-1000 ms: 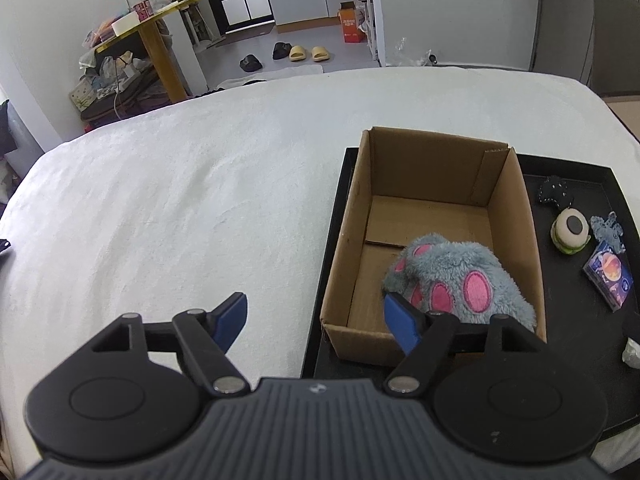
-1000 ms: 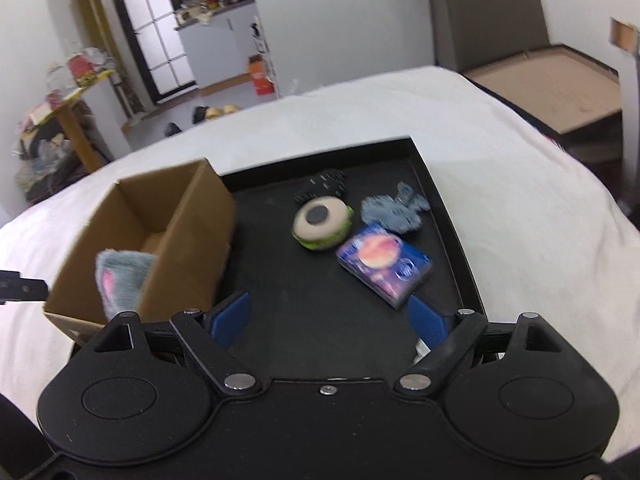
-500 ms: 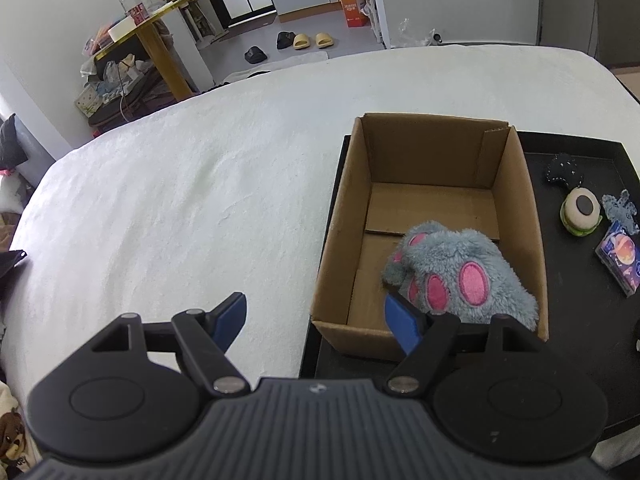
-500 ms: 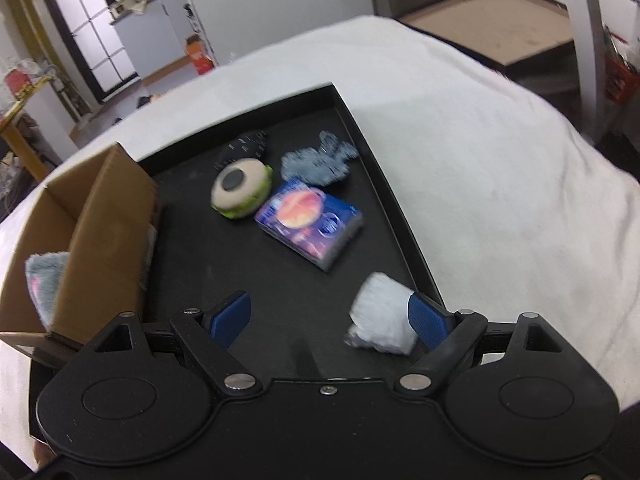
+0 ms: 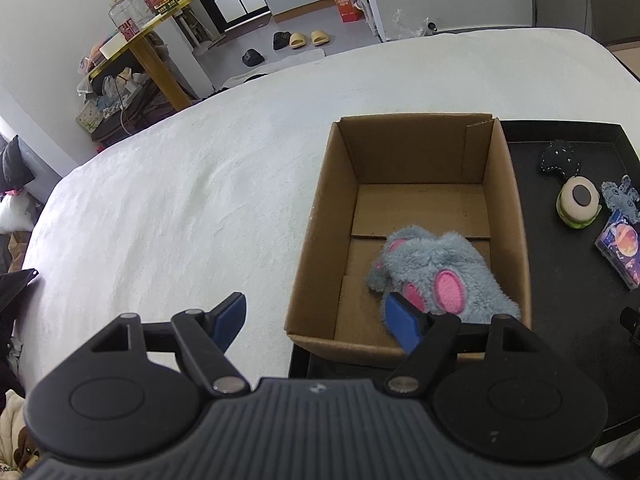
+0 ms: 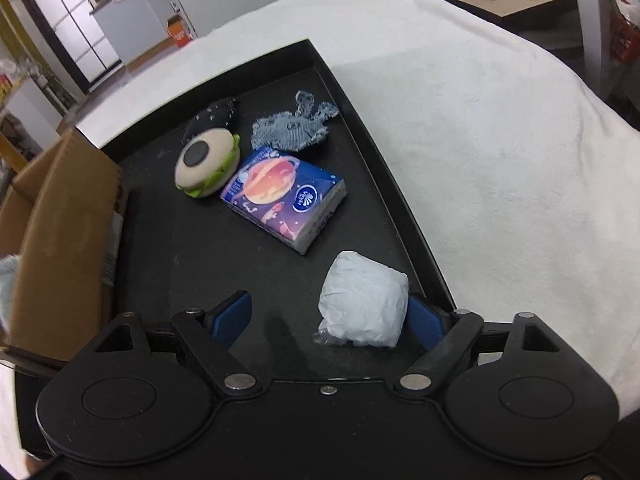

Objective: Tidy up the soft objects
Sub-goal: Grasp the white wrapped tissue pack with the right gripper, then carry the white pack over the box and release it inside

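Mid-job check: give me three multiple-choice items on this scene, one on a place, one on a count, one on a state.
1. Where is the grey plush paw?
A. in the cardboard box
B. on the black tray
C. on the white blanket

2. How many loose items lie on the tray?
A. three
B. five
C. seven

3. The right tongs are:
A. shut on the tissue pack
B. open, white bundle beside one pad
C. out of view

Answers: 1 A, it lies on the box floor. 2 B, right wrist view shows five. 3 B, pads stand apart.
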`<state>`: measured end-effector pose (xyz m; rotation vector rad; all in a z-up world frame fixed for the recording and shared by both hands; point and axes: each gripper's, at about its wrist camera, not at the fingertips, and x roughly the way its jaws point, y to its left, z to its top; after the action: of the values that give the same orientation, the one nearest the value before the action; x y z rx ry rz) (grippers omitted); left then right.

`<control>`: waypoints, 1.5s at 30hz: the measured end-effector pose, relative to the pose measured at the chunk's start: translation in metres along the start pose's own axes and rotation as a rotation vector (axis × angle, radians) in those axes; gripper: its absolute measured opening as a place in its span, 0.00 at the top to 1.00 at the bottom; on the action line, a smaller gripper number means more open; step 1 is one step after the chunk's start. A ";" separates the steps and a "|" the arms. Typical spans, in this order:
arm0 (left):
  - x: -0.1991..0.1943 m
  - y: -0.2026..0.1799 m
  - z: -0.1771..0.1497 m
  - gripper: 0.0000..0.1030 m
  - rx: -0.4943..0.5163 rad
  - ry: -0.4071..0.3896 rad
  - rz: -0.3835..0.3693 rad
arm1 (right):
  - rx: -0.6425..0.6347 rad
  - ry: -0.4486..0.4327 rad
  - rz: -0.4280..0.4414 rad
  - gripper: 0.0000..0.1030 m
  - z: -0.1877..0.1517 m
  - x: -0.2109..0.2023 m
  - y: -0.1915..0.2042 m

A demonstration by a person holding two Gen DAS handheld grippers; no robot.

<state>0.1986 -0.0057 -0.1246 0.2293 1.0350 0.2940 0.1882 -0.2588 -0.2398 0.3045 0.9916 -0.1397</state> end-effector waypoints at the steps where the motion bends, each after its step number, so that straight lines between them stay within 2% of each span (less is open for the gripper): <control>1: -0.001 0.000 0.003 0.27 -0.020 0.019 -0.016 | -0.013 -0.018 -0.009 0.31 -0.001 -0.001 0.002; 2: -0.004 -0.001 0.008 0.27 -0.042 0.032 -0.029 | -0.024 -0.032 -0.012 0.52 -0.003 -0.003 0.003; 3: -0.008 -0.001 0.012 0.27 -0.066 0.029 -0.021 | -0.032 -0.035 -0.010 0.57 -0.004 -0.004 0.005; 5: -0.017 -0.004 0.021 0.27 -0.110 0.013 0.027 | -0.073 -0.028 0.013 0.57 -0.007 -0.006 0.011; 8: -0.024 -0.009 0.030 0.27 -0.130 -0.010 0.045 | -0.102 -0.020 0.031 0.58 -0.009 -0.008 0.011; 13: -0.016 -0.016 0.033 0.27 -0.100 -0.023 0.020 | -0.109 -0.033 0.029 0.58 -0.005 -0.011 0.011; 21: -0.008 -0.010 0.020 0.27 -0.048 -0.056 -0.002 | -0.166 -0.146 -0.023 0.58 -0.014 -0.030 0.027; 25: -0.003 -0.004 0.018 0.27 -0.049 -0.059 0.014 | -0.208 -0.179 -0.028 0.58 -0.015 -0.038 0.035; 36: 0.011 0.033 0.010 0.27 -0.178 -0.042 -0.088 | -0.323 -0.238 -0.010 0.58 0.008 -0.056 0.064; 38: 0.015 0.038 0.008 0.27 -0.192 -0.027 -0.090 | -0.341 -0.245 0.013 0.58 0.013 -0.061 0.071; 45: 0.025 0.059 0.000 0.32 -0.254 -0.021 -0.182 | -0.375 -0.270 0.098 0.58 0.027 -0.086 0.106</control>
<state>0.2030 0.0585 -0.1253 -0.0906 0.9799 0.2549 0.1897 -0.1691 -0.1341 -0.0117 0.7149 0.0932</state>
